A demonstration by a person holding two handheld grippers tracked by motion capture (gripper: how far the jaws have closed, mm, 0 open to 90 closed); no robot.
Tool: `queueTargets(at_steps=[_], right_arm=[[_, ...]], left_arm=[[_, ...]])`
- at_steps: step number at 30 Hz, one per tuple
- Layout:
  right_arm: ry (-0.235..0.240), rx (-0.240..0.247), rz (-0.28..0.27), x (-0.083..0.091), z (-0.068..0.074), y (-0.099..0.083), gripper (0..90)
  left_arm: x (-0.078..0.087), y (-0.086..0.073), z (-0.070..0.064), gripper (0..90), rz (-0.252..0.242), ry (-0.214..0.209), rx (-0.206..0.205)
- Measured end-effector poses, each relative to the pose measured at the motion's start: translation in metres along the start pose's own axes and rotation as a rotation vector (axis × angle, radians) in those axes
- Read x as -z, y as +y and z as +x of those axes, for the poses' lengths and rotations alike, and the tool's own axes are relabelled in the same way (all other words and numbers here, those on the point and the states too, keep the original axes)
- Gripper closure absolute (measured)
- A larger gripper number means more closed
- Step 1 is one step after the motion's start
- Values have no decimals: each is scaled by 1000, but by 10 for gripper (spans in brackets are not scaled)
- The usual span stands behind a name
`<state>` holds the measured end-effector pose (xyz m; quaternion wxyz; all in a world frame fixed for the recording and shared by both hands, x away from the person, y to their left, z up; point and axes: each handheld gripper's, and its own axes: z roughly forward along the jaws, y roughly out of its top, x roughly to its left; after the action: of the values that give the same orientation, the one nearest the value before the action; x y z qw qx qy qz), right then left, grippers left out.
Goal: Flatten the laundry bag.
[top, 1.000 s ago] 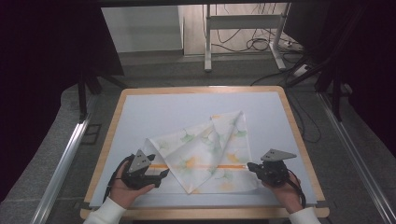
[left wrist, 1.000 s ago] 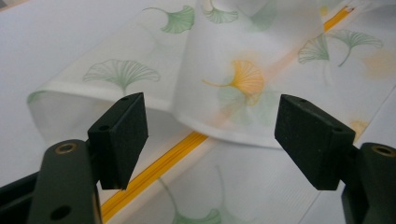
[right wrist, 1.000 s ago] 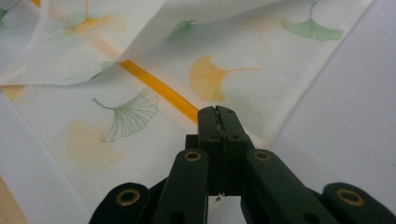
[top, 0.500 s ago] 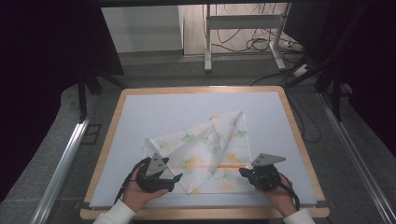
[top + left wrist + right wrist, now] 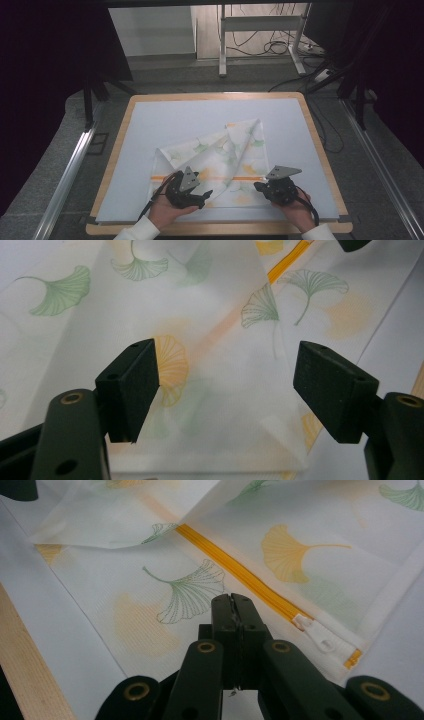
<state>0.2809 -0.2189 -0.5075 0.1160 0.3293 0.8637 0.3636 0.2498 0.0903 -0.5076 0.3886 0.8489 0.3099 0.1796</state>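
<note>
A thin white cloth bag [image 5: 220, 155] printed with green and yellow ginkgo leaves lies partly folded on the white mat, an orange zipper [image 5: 245, 178] running across it. My left gripper [image 5: 202, 194] sits at the bag's near left part, open, its jaws astride a folded flap [image 5: 220, 365] without touching it. My right gripper [image 5: 260, 188] rests at the bag's near right corner. Its jaws [image 5: 232, 602] are shut together just short of the zipper [image 5: 240, 572] and its white pull [image 5: 316, 631], with nothing seen pinched.
The white mat [image 5: 175, 120] covers a wooden-edged table [image 5: 114, 155]. A wood strip [image 5: 25, 660] runs along the near edge. Metal rails flank the table, and a desk frame with cables stands on the floor behind.
Both hands have moved inward to the bag. The left gripper went right, onto the bag's near left part. The right gripper edged left to the zipper end.
</note>
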Motion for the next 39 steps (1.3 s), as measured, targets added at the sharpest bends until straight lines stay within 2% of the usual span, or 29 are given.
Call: queueTargets(at_steps=[6, 17, 27, 33, 38, 39], right_arm=[[14, -7, 24, -4, 2, -4, 891], [25, 10, 45, -7, 3, -5, 891], [23, 14, 65, -11, 2, -5, 891], [24, 25, 76, -11, 3, -6, 892], [25, 28, 77, -11, 3, -6, 892], [26, 28, 77, -11, 2, -6, 892]], left_arm=[[-16, 12, -6, 261, -8, -5, 24], [-39, 30, -12, 270, -4, -7, 8], [-61, 53, -11, 292, 4, -20, 20], [-75, 60, -15, 292, 17, 2, 16], [-86, 66, -16, 333, 24, 23, 21], [-89, 67, -16, 362, 41, 33, 16]])
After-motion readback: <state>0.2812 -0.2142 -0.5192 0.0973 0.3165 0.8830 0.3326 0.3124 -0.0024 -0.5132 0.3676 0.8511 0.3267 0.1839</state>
